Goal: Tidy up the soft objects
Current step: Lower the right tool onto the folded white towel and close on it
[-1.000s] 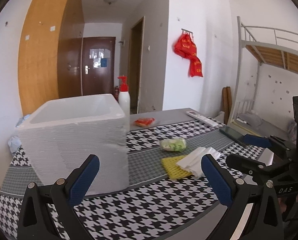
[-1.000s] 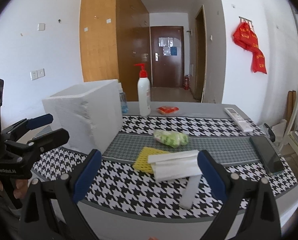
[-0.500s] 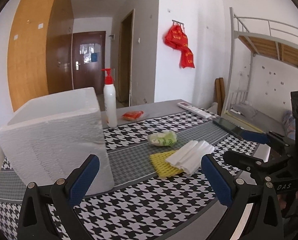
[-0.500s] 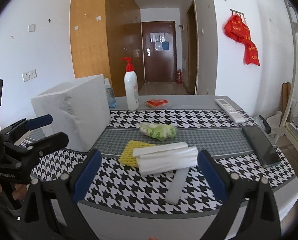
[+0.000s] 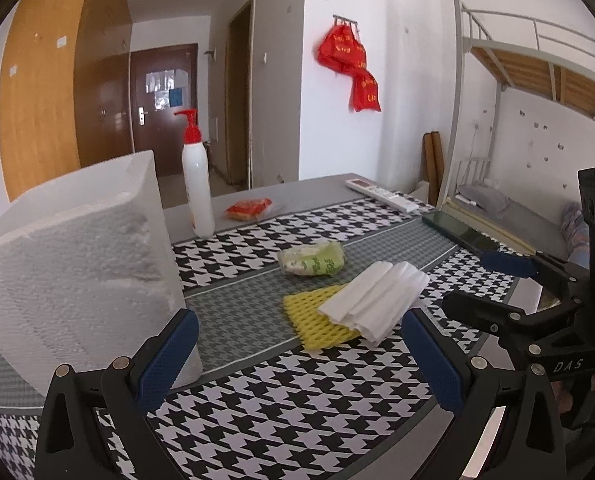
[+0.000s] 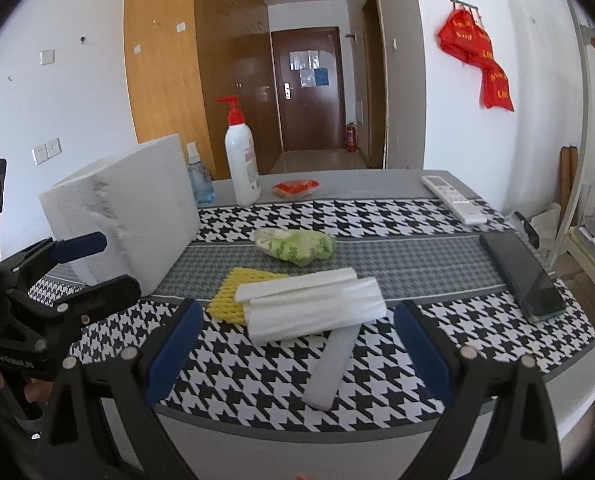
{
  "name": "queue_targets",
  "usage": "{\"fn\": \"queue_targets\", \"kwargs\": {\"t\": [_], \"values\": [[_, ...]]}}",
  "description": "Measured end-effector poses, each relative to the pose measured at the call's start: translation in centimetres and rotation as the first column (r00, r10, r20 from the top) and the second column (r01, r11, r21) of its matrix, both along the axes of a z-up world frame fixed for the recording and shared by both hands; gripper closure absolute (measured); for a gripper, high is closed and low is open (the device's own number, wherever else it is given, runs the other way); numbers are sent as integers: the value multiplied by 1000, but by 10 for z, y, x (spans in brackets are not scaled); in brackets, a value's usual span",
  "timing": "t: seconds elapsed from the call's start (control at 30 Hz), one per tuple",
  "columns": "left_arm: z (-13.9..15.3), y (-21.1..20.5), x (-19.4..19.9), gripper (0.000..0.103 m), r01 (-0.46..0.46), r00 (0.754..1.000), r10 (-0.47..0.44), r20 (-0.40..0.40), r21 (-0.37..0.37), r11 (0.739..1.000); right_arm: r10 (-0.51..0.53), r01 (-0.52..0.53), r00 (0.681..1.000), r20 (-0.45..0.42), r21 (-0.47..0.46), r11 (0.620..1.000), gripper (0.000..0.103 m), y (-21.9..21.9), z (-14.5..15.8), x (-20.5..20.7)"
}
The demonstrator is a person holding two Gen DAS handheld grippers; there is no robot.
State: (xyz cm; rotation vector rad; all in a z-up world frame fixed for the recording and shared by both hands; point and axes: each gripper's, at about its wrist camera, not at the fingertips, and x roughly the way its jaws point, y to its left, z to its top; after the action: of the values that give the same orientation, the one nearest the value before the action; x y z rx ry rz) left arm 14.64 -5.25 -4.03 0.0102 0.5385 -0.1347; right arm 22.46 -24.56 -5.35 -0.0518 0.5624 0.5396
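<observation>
Both tools gape wide and empty: left tool [image 5: 299, 354], right tool [image 6: 295, 346]. On the worktop [image 6: 377, 216], white foam sheets [image 6: 311, 308] overlap a yellow mesh sleeve [image 6: 233, 290], green packet [image 6: 295, 246] just behind. A foam box [image 5: 77, 276] stands at left, a phone [image 6: 523, 278] at right.

You have before you: black-and-white houndstooth tablecloth [image 6: 377, 216], grey-banded; white foam box [image 5: 73, 280]; yellow mesh sponge [image 6: 233, 292]; white foam sheets [image 6: 313, 308]; green-and-white packet [image 6: 297, 246]; red-capped white pump bottle [image 6: 241, 168]; blue-padded black grippers.
</observation>
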Motion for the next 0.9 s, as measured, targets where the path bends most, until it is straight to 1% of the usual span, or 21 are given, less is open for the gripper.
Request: {"fn": "queue_targets", "kwargs": {"t": [0.53, 0.73, 0.77, 0.9], "values": [[-17, -1, 25, 1, -5, 998, 5, -69, 8, 1000, 20, -20, 998, -65, 2, 1000, 5, 5, -21, 28], [-22, 2, 31, 1, -15, 995, 16, -94, 13, 1000, 34, -35, 995, -93, -11, 999, 13, 12, -29, 38], [-23, 2, 31, 1, -18, 995, 19, -97, 12, 1000, 39, -40, 994, -99, -10, 999, 17, 13, -30, 40], [-24, 4, 32, 1, -22, 995, 23, -101, 12, 1000, 52, -56, 992, -114, -31, 998, 18, 21, -34, 44]]}}
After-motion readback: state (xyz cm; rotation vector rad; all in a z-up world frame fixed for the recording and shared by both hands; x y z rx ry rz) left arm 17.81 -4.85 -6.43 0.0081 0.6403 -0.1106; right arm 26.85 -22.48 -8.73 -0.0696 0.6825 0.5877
